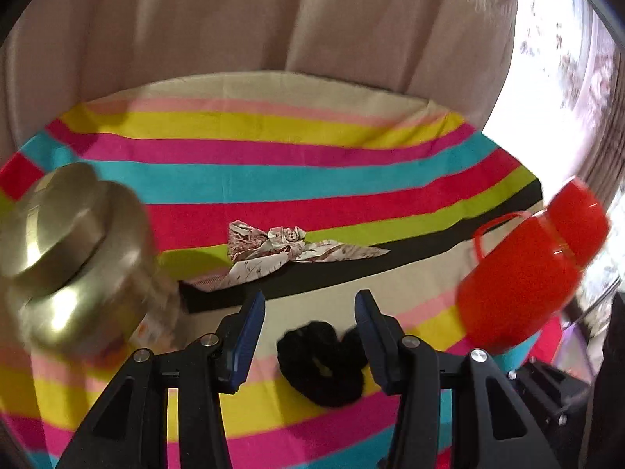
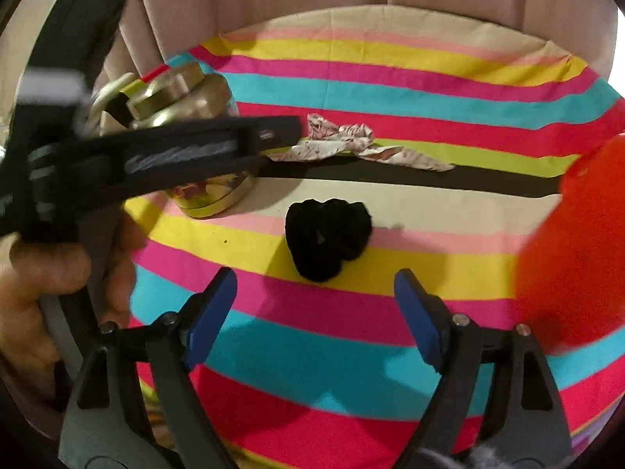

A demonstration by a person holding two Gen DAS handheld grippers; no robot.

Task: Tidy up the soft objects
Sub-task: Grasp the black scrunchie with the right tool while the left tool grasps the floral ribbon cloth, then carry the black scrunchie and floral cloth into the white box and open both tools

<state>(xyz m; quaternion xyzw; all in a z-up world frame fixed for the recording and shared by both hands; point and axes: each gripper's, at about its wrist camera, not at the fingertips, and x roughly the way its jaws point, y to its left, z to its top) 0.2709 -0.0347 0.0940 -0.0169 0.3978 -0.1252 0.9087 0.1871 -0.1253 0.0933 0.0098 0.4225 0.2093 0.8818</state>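
One black scrunchie [image 2: 327,237], one printed scrunchie [image 2: 351,142], two jars — gold [image 1: 74,258], red [image 1: 531,269] — both grippers' jaws wide, empty.

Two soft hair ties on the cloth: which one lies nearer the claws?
The black scrunchie, plain and fluffy, on the pink and yellow stripes. The floral scrunchie, pale with long tails, lies farther back by the black stripe.

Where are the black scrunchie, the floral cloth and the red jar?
black scrunchie [image 2: 326,240]: right wrist view, its fuzzy middle.
floral cloth [image 1: 273,248]: left wrist view, crumpled centre.
red jar [image 1: 523,273]: left wrist view, its body.
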